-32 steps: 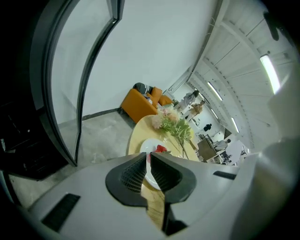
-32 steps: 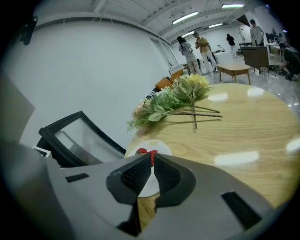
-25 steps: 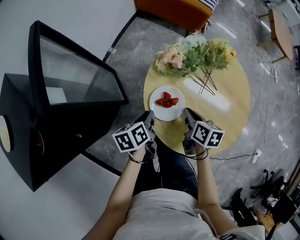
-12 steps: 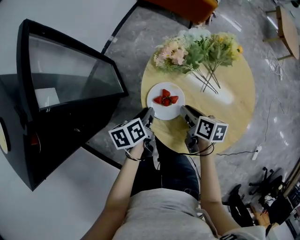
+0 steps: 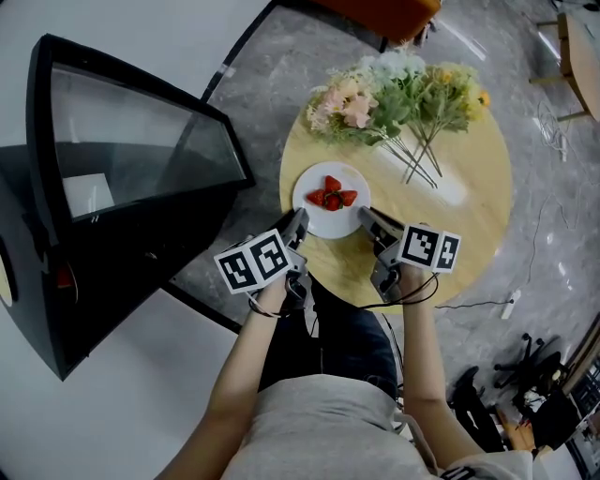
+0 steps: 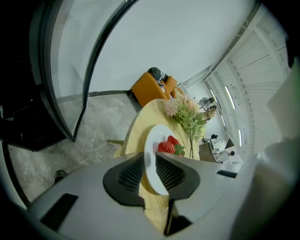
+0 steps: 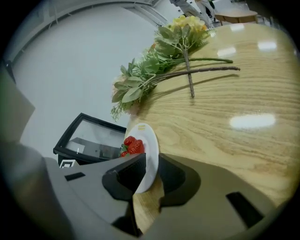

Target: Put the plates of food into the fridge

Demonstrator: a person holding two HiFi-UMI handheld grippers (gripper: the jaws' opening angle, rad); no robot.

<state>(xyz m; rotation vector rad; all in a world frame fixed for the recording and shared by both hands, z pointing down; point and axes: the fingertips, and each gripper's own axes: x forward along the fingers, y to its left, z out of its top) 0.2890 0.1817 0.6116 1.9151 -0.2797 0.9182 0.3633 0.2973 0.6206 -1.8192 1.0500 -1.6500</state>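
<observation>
A white plate (image 5: 317, 215) with strawberries (image 5: 331, 197) sits at the near left of the round wooden table (image 5: 459, 225). My left gripper (image 5: 300, 222) grips the plate's left near rim, and my right gripper (image 5: 365, 217) grips its right near rim. In the left gripper view the plate (image 6: 151, 140) runs edge-on between the jaws of the left gripper (image 6: 150, 171), with strawberries (image 6: 169, 146) beyond. In the right gripper view the plate (image 7: 150, 144) stands the same way in the right gripper (image 7: 151, 171). The black fridge (image 5: 112, 262) stands to the left, its glass door (image 5: 141, 141) swung open.
A bunch of artificial flowers (image 5: 394, 98) lies across the far side of the table. An orange chair (image 5: 375, 14) stands beyond it. Cables and a power strip (image 5: 511, 305) lie on the grey floor at the right. The fridge door's corner reaches close to the table's left edge.
Both grippers have slid forward onto the plate's near rim and now hold it from either side. The view has shifted slightly; the plate stays at about the same spot on the table.
</observation>
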